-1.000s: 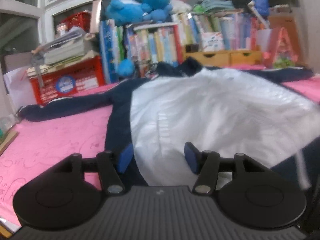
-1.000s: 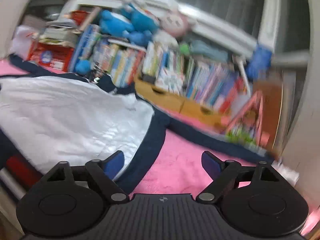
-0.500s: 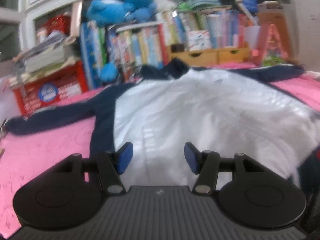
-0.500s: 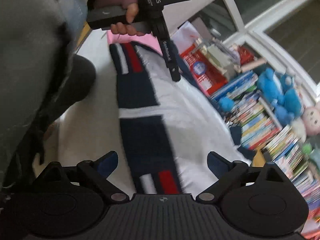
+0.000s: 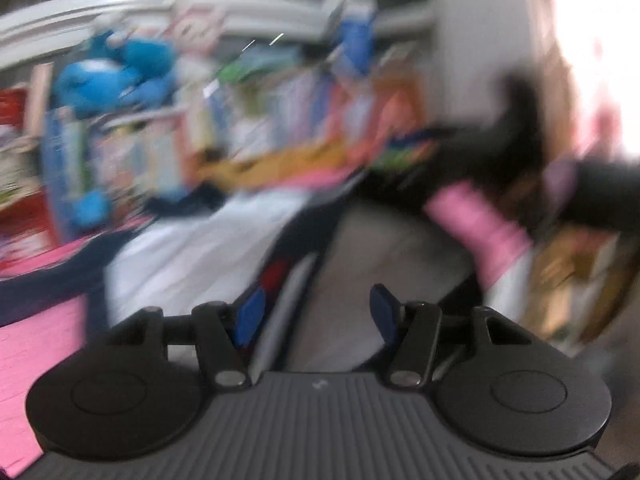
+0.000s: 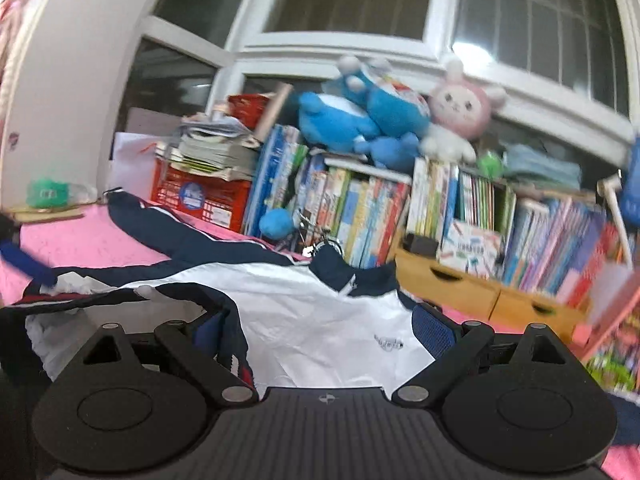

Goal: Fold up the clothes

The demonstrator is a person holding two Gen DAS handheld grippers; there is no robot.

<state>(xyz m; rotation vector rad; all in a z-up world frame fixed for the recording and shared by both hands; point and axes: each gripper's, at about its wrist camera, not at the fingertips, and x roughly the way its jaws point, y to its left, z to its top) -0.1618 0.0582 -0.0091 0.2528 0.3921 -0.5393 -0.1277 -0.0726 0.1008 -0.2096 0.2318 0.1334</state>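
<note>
Left wrist, heavy blur: left gripper (image 5: 316, 314) jaws parted, nothing pinched; jacket (image 5: 192, 256) spreads leftward beyond.

Right wrist: jacket (image 6: 320, 312) flat on the pink table (image 6: 76, 240), collar toward the books (image 6: 360, 208), sleeve trailing left. Right gripper (image 6: 320, 328) jaws released wide above it.

White, navy-trimmed jacket (image 6: 320, 312); pink cover (image 6: 88, 240)

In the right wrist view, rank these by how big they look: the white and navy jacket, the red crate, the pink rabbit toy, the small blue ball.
1. Jacket, though it lies nearest the camera.
2. Red crate.
3. Pink rabbit toy, roughly like the crate, so unsure.
4. Blue ball.
</note>
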